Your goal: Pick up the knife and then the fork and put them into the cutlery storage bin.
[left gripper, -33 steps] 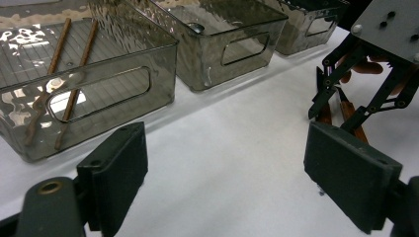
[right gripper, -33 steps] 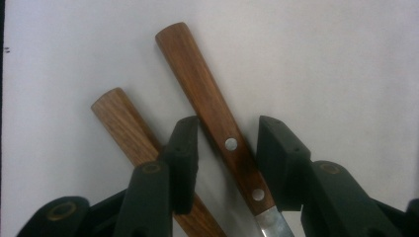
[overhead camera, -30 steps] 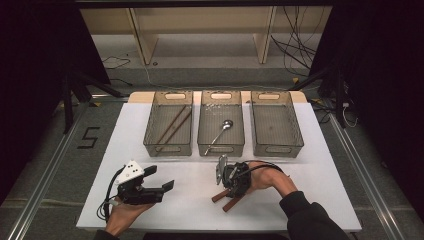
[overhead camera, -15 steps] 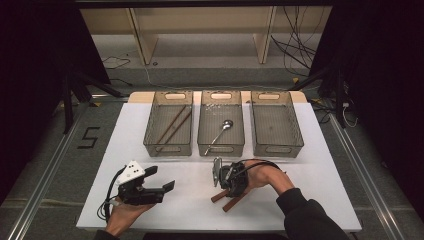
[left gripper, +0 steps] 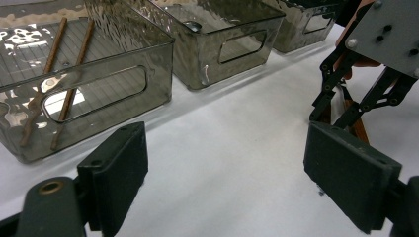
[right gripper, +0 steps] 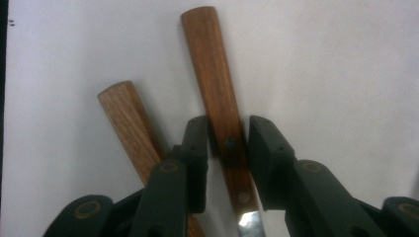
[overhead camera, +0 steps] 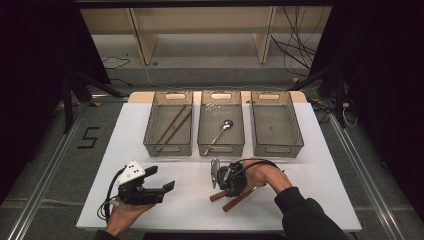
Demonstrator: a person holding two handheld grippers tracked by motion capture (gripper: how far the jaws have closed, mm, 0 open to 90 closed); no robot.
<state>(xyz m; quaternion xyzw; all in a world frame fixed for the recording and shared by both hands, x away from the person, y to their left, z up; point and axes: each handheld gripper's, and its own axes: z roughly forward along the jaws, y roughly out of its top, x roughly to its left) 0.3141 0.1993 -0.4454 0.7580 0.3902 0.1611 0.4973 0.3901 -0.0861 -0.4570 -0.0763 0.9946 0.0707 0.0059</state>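
My right gripper (right gripper: 228, 148) just closing on wooden knife handle (right gripper: 217, 94), pads either side; second handle (right gripper: 129, 123) beside, outside jaws. My left gripper (left gripper: 222, 182) wide open, nothing in it.

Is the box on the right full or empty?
Empty. The high view shows the right bin with a bare floor, while the other bins hold chopsticks and a spoon.

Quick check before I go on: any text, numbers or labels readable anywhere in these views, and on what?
"5": a large dark digit marked on the grey floor left of the white table.
No lettering or brand can be read on the three bins, the wooden handles or the grippers.
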